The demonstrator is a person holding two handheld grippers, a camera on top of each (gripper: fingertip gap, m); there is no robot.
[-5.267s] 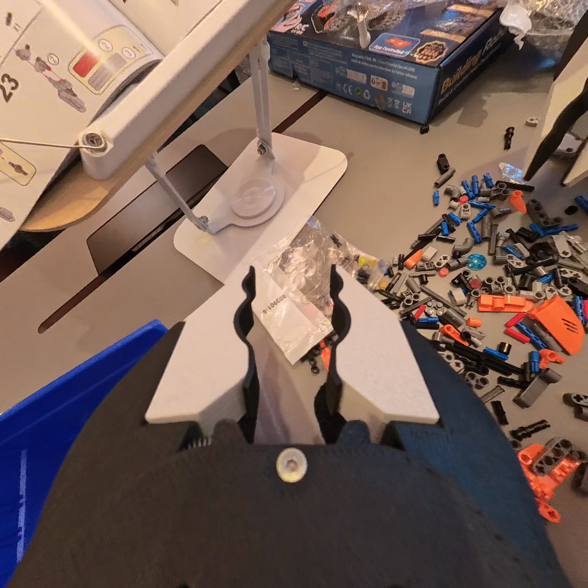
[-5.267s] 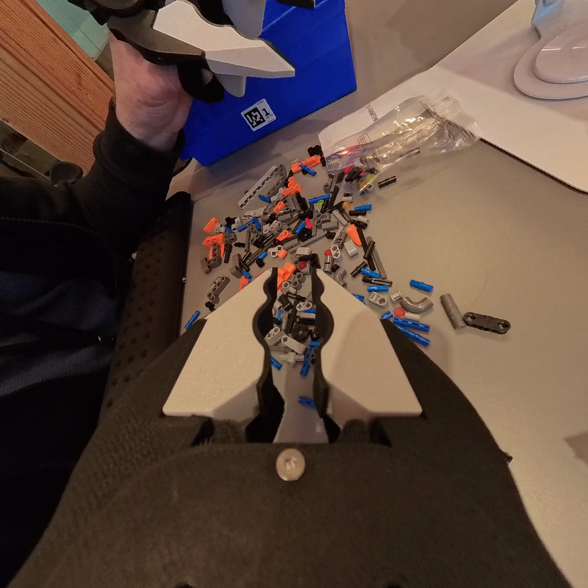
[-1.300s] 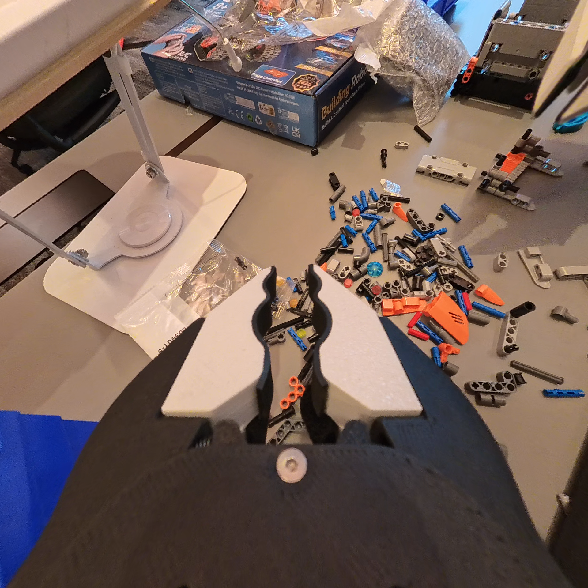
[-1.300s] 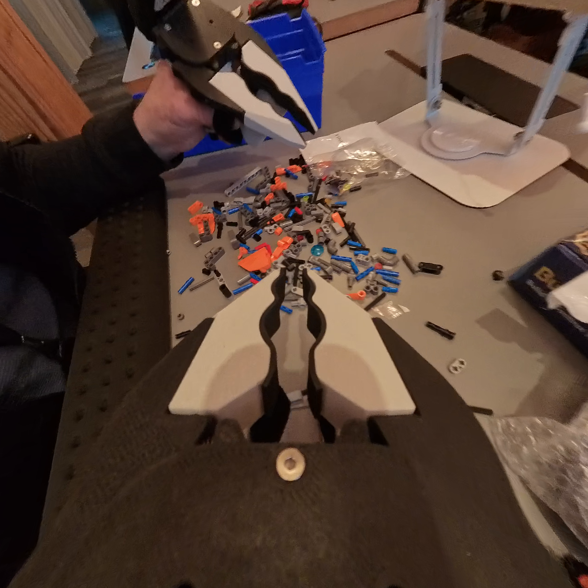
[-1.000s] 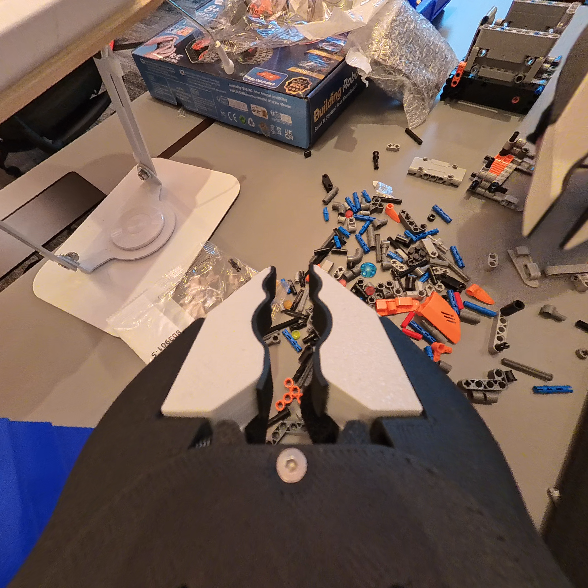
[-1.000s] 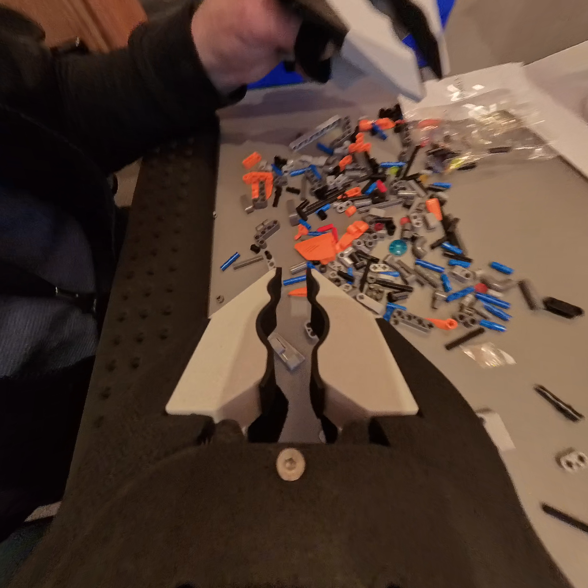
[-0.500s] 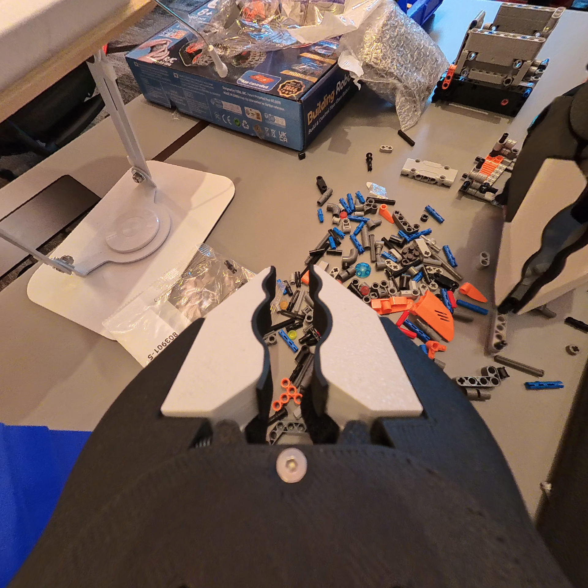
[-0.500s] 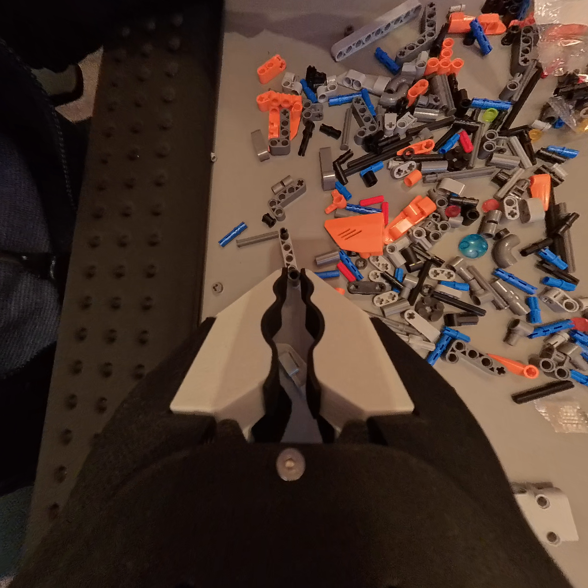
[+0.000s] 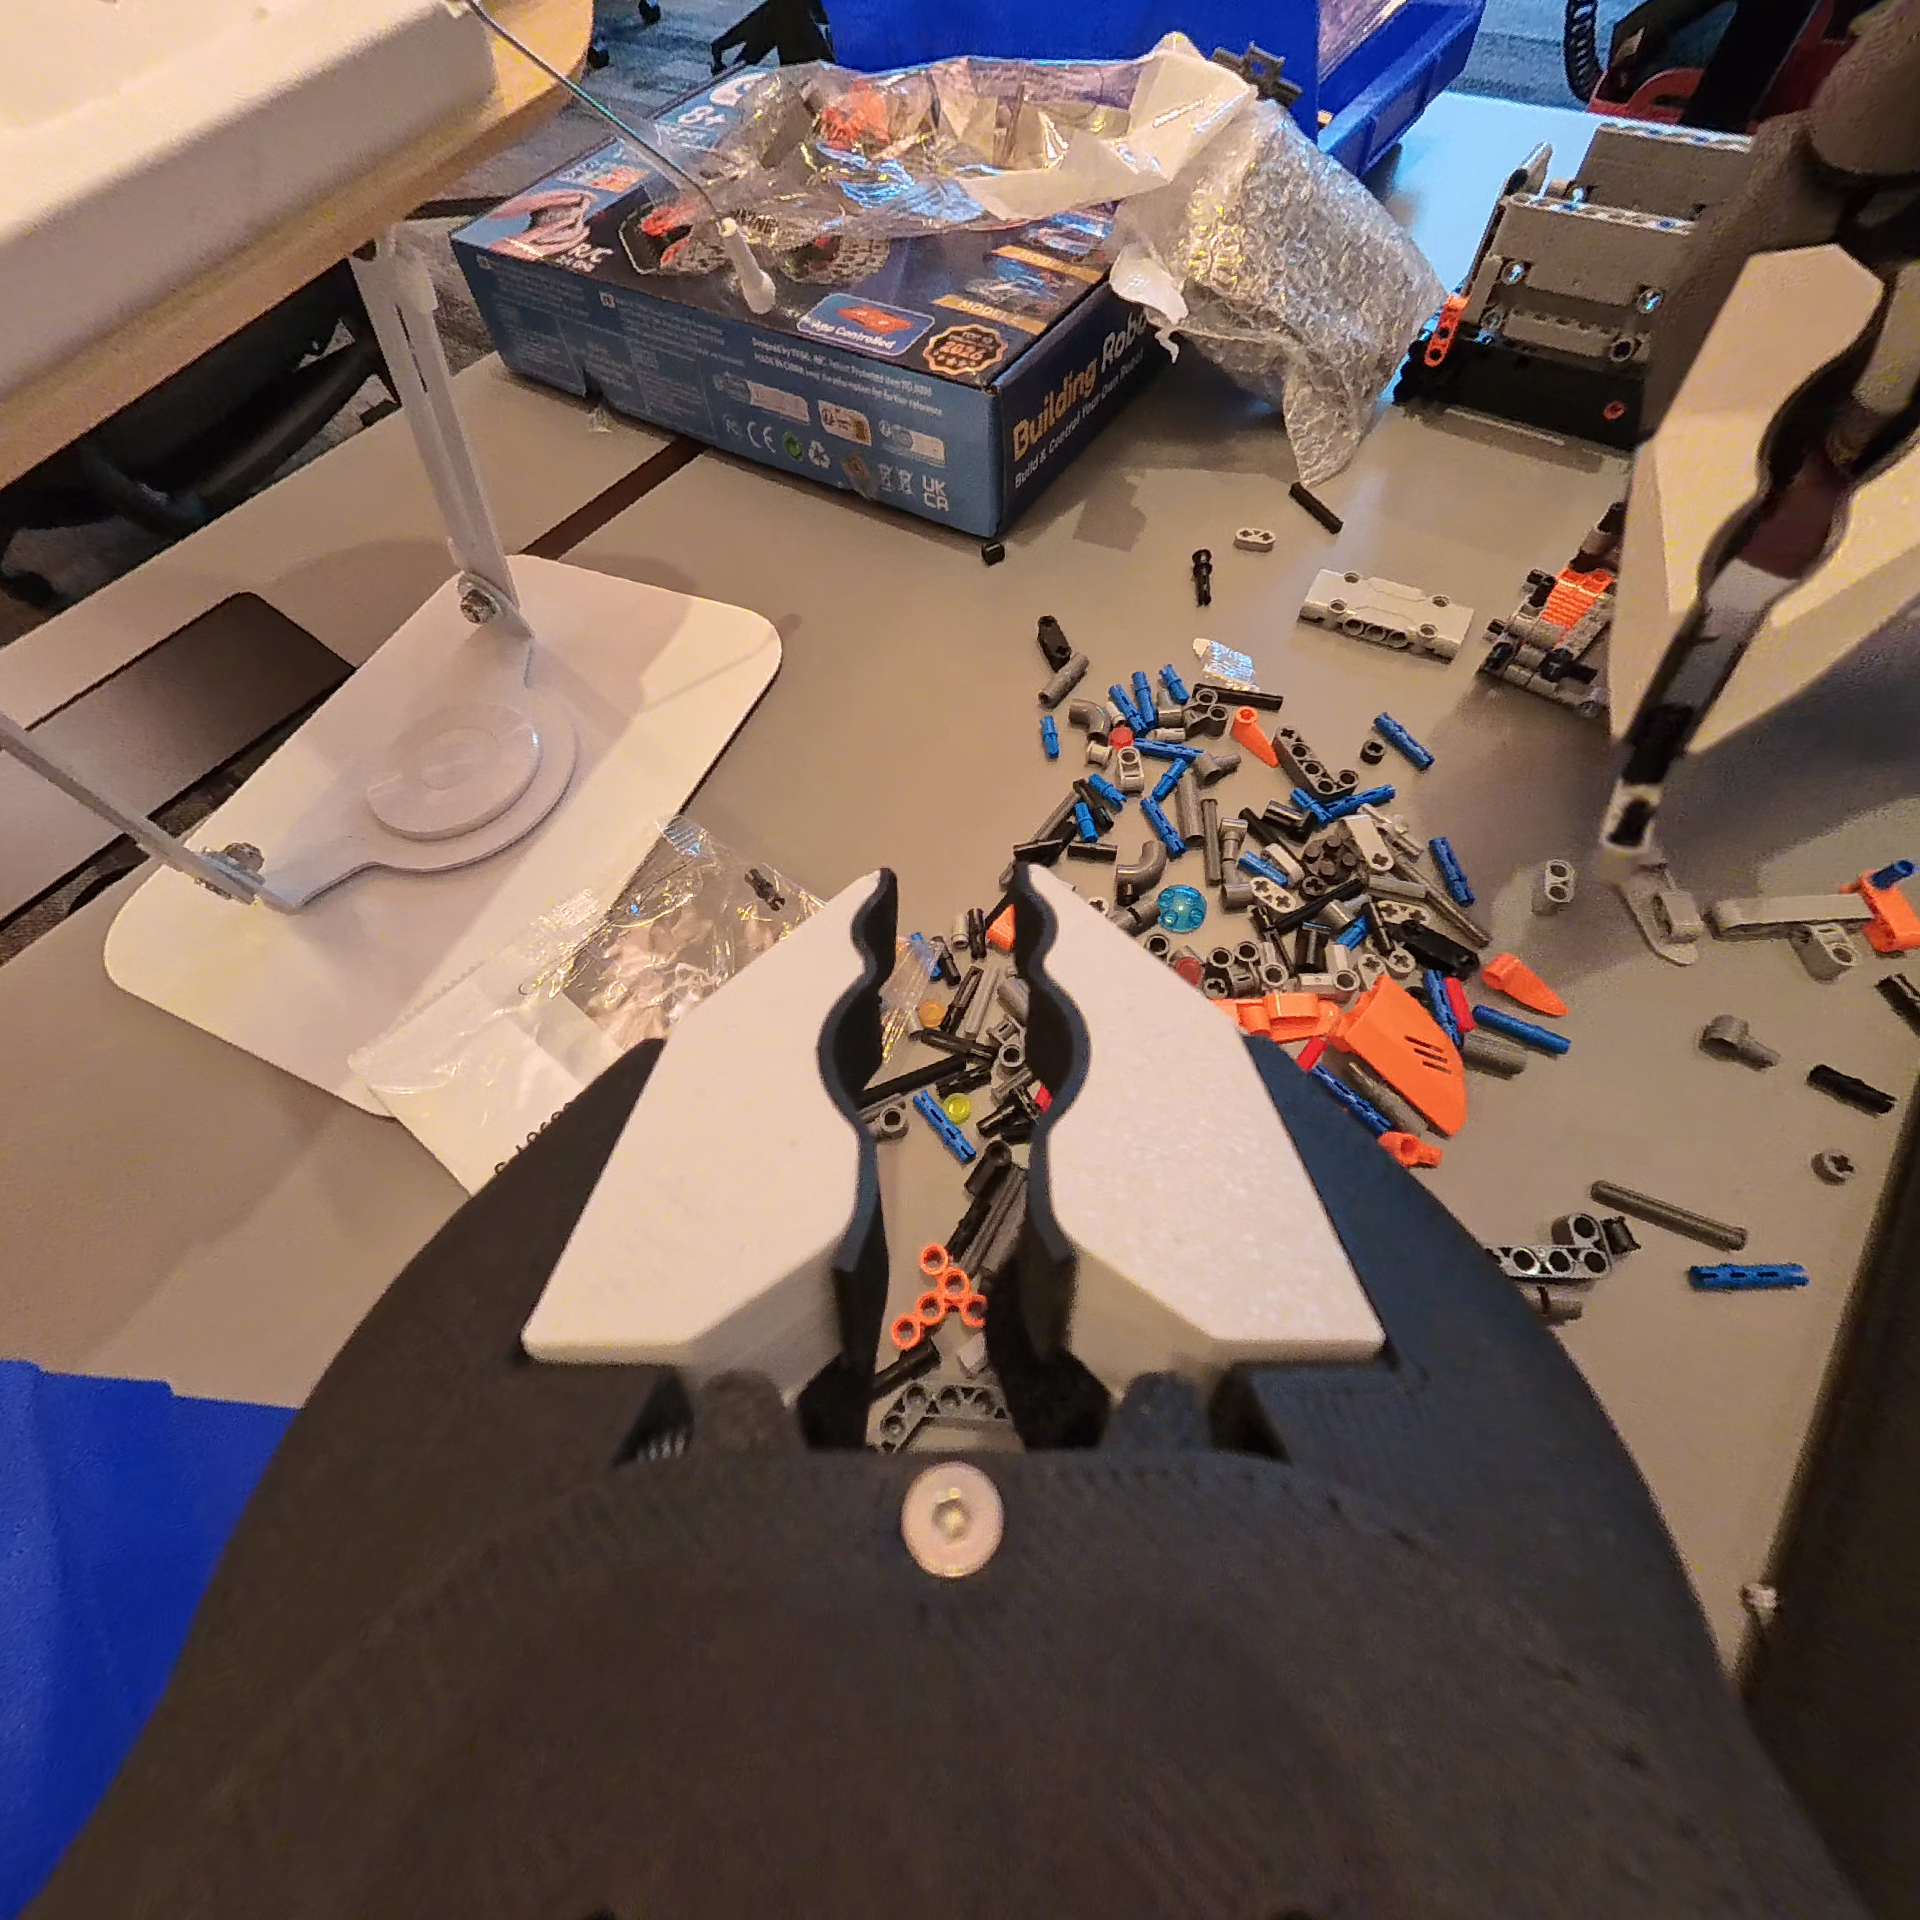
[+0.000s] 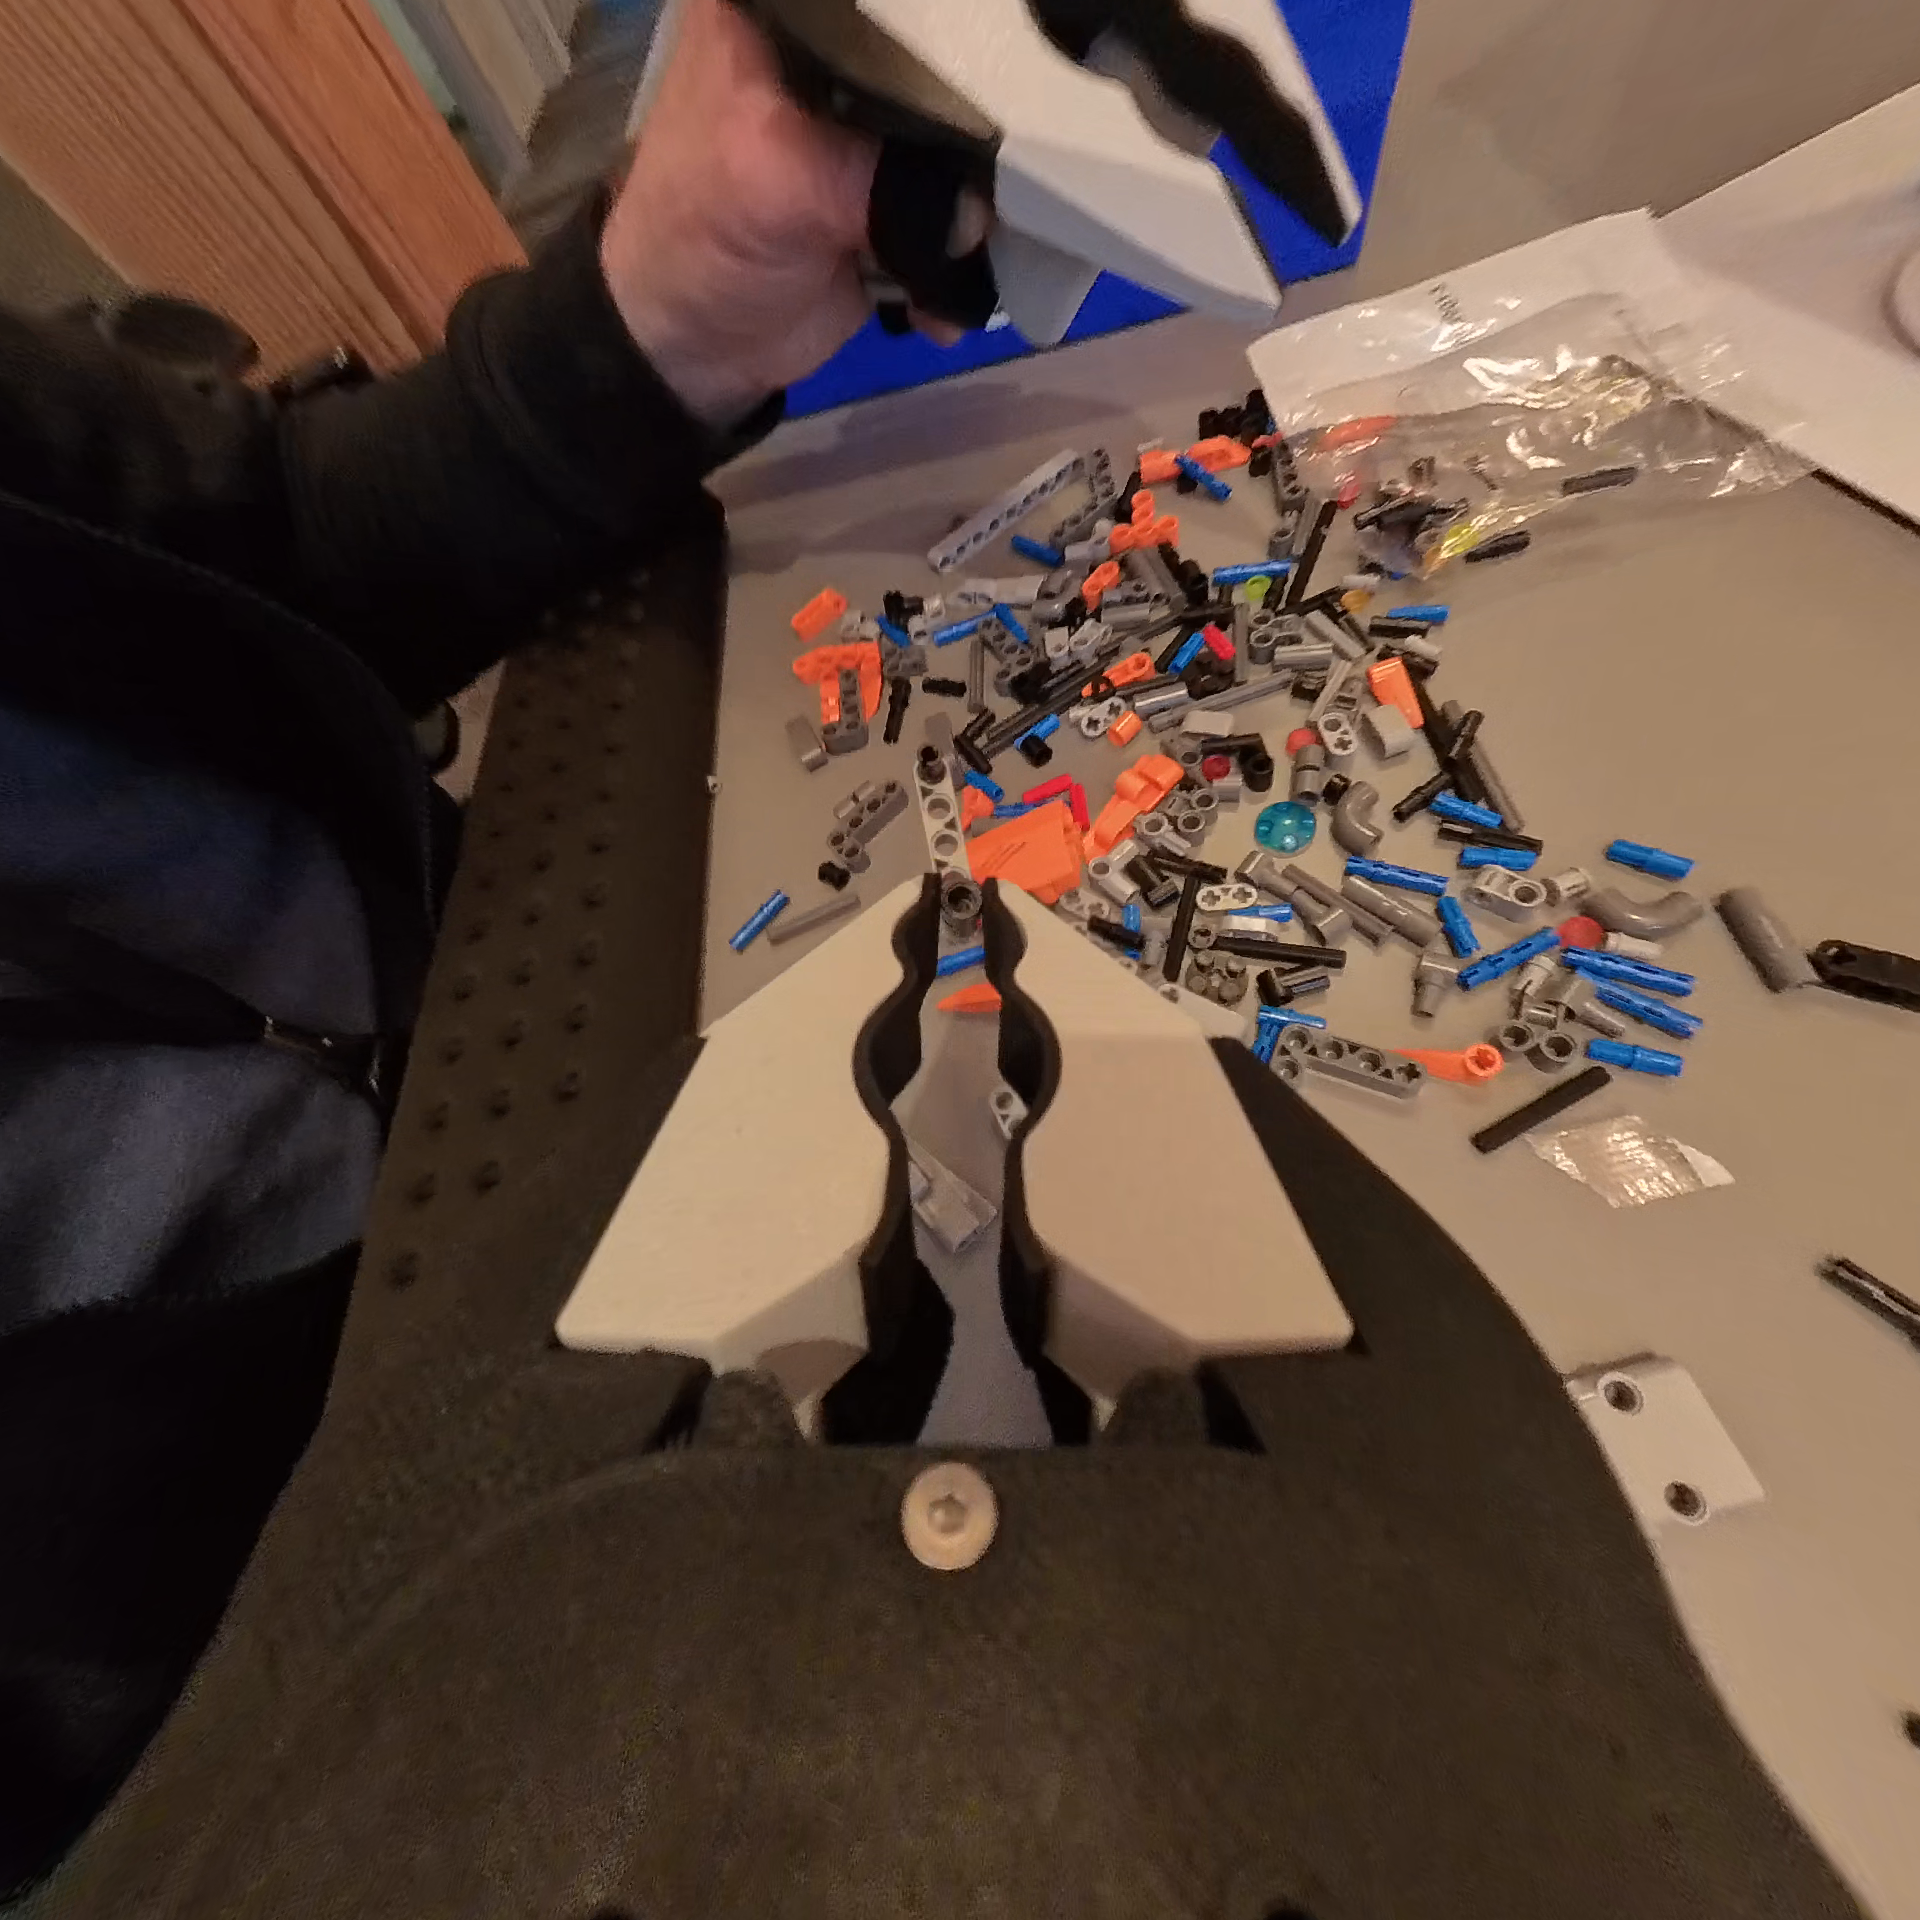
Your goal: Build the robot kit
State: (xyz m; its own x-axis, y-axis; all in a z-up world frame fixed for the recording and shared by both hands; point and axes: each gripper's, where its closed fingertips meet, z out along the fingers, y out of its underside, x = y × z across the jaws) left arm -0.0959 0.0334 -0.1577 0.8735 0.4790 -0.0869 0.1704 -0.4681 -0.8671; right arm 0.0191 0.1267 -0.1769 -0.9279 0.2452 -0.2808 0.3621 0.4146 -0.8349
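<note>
A pile of small grey, black, blue and orange building pieces lies on the grey table and also shows in the right wrist view. My right gripper is shut on the end of a light grey holed beam that carries a black pin. It holds the beam above the pile's near edge. This gripper and the beam also show at the right of the left wrist view. My left gripper is slightly open and empty, above the pile's left side. A hand holds it at the top of the right wrist view.
A white stand base and a clear plastic bag lie left of the pile. A blue printed box, bubble wrap and a partly built grey model stand behind. A blue bin is near left. A black studded strip edges the table. My hands' fingertips stand some 15 cm from each other. The partly built grey model lies around 25 cm away from my right fingertips.
My right gripper swung over to the pile's near edge, closed on the grey beam there and lifted it. My left gripper narrowed its jaws and moved from the bag to over the pile.
</note>
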